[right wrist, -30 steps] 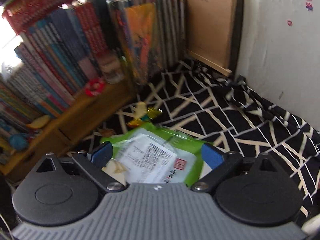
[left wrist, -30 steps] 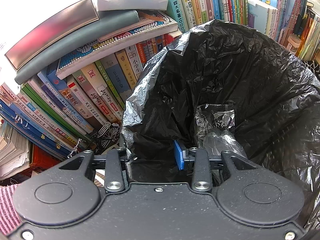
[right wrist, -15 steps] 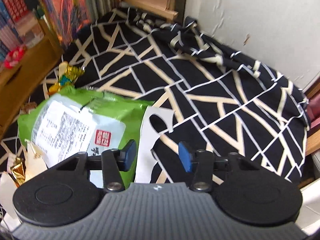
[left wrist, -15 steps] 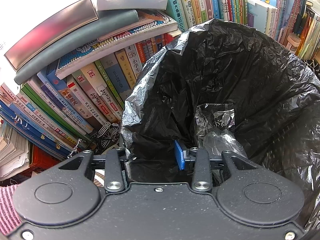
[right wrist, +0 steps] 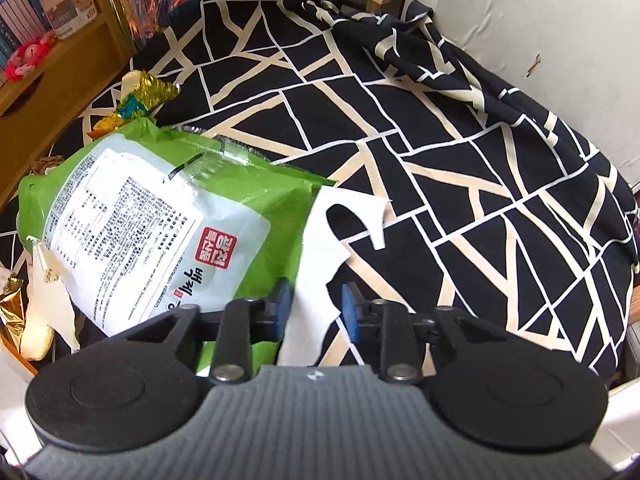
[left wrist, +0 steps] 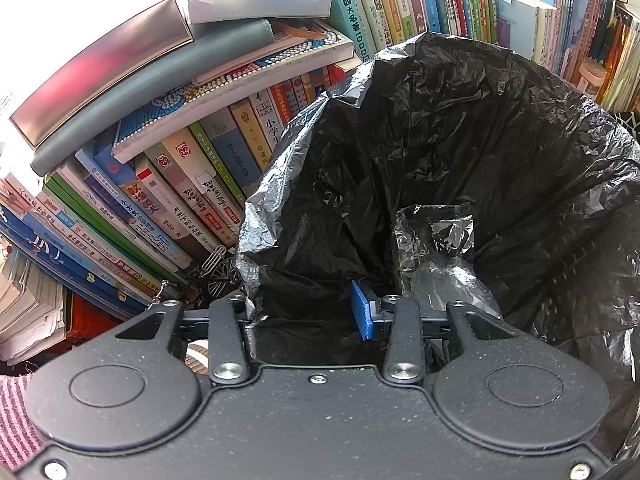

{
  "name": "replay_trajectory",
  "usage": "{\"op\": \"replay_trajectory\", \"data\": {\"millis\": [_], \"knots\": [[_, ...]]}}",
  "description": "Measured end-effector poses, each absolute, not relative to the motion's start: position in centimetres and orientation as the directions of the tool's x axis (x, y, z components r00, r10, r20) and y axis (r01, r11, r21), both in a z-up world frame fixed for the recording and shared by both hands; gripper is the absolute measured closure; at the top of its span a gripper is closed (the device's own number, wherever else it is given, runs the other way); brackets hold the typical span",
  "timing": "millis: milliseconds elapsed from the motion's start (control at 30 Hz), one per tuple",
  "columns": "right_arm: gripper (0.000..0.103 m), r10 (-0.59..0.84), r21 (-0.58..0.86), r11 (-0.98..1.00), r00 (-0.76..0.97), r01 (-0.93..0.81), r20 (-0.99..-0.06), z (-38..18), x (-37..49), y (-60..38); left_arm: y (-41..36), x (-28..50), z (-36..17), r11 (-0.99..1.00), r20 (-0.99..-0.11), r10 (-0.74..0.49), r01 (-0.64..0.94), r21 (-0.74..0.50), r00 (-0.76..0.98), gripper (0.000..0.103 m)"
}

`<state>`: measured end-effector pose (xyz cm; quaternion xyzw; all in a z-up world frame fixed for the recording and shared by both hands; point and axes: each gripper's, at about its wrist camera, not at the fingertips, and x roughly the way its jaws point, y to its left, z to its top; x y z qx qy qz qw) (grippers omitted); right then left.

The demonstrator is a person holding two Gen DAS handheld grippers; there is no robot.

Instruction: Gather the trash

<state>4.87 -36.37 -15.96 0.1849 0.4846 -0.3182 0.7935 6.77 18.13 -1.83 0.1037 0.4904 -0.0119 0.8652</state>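
In the left wrist view a black trash bag (left wrist: 460,128) gapes open in front of me. A crumpled clear plastic wrapper (left wrist: 436,248) lies inside it. My left gripper (left wrist: 304,316) grips the bag's near rim: the blue right pad (left wrist: 362,312) is inside the bag and the left finger is hidden behind the rim. In the right wrist view a white paper scrap (right wrist: 320,240) lies on the patterned cloth beside a green food package (right wrist: 160,216). My right gripper (right wrist: 314,308) straddles the scrap's near end, with a narrow gap between the pads.
Rows and stacks of books (left wrist: 180,184) crowd the left and back of the bag. A gold candy wrapper (right wrist: 148,92) and gold foil (right wrist: 12,300) lie on the black-and-cream cloth (right wrist: 440,160). A wooden shelf (right wrist: 60,72) stands at the left, a white wall (right wrist: 540,8) at the right.
My right gripper swung from over the green package to the white paper scrap, dropped closer, and its jaws narrowed from wide open. The left gripper and bag stayed still.
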Motion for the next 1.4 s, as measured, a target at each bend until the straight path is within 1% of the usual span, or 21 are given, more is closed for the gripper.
{"op": "replay_trajectory", "data": {"millis": [33, 100, 200, 233, 533, 767, 900, 933, 1000, 1033, 1133, 1200, 1300, 1400], "knots": [[0.076, -0.323, -0.014, 0.733, 0.33, 0.68, -0.887, -16.0, 4.8, -36.3, 18.1, 6.8, -1.8, 0.978, -0.851, 0.081, 0.122, 0.167, 0.519, 0.066], [0.079, -0.329, -0.024, 0.739, 0.33, 0.673, -0.885, -15.8, 4.9, -36.0, 18.1, 6.8, -1.8, 0.978, -0.851, 0.081, 0.123, 0.168, 0.519, 0.066], [0.088, -0.34, -0.037, 0.743, 0.329, 0.669, -0.881, -15.4, 5.2, -35.5, 18.1, 6.8, -1.8, 0.978, -0.851, 0.079, 0.123, 0.166, 0.519, 0.066], [0.089, -0.343, -0.039, 0.745, 0.331, 0.666, -0.879, -15.2, 5.2, -35.3, 18.1, 6.8, -1.8, 0.978, -0.851, 0.08, 0.123, 0.166, 0.519, 0.066], [0.094, -0.349, -0.01, 0.765, 0.401, 0.644, -0.847, -12.2, 5.5, -33.2, 18.1, 6.8, -1.8, 0.979, -0.851, 0.073, 0.125, 0.161, 0.519, 0.066], [0.095, -0.335, 0.069, 0.772, 0.497, 0.631, -0.801, -8.6, 5.1, -32.5, 18.2, 6.7, -1.7, 0.98, -0.852, 0.066, 0.128, 0.154, 0.519, 0.066], [0.095, -0.321, 0.114, 0.76, 0.521, 0.64, -0.791, -7.5, 4.4, -33.5, 18.3, 6.7, -1.7, 0.98, -0.852, 0.062, 0.129, 0.15, 0.519, 0.066], [0.092, -0.314, 0.115, 0.759, 0.515, 0.64, -0.798, -7.7, 4.3, -33.8, 18.3, 6.6, -1.7, 0.98, -0.852, 0.062, 0.129, 0.149, 0.519, 0.066], [0.08, -0.304, 0.112, 0.747, 0.486, 0.656, -0.82, -8.8, 4.1, -34.8, 18.3, 6.6, -1.7, 0.981, -0.853, 0.06, 0.129, 0.148, 0.519, 0.066], [0.068, -0.309, 0.097, 0.735, 0.458, 0.671, -0.833, -9.7, 4.0, -35.1, 18.3, 6.6, -1.7, 0.981, -0.853, 0.059, 0.129, 0.147, 0.519, 0.066], [0.058, -0.303, 0.059, 0.712, 0.381, 0.7, -0.874, -12.5, 3.8, -36.2, 18.3, 6.6, -1.7, 0.981, -0.853, 0.06, 0.128, 0.147, 0.518, 0.066], [0.055, -0.277, 0.062, 0.715, 0.363, 0.697, -0.89, -13.8, 3.7, -36.5, 18.3, 6.6, -1.7, 0.98, -0.852, 0.063, 0.128, 0.15, 0.519, 0.066], [0.045, -0.277, 0.046, 0.722, 0.35, 0.69, -0.895, -15.0, 4.0, -36.5, 18.2, 6.6, -1.7, 0.98, -0.852, 0.065, 0.128, 0.153, 0.52, 0.066], [0.039, -0.307, 0.0, 0.731, 0.328, 0.683, -0.894, -15.8, 4.4, -36.3, 18.2, 6.6, -1.7, 0.98, -0.852, 0.067, 0.127, 0.154, 0.519, 0.066]]}}
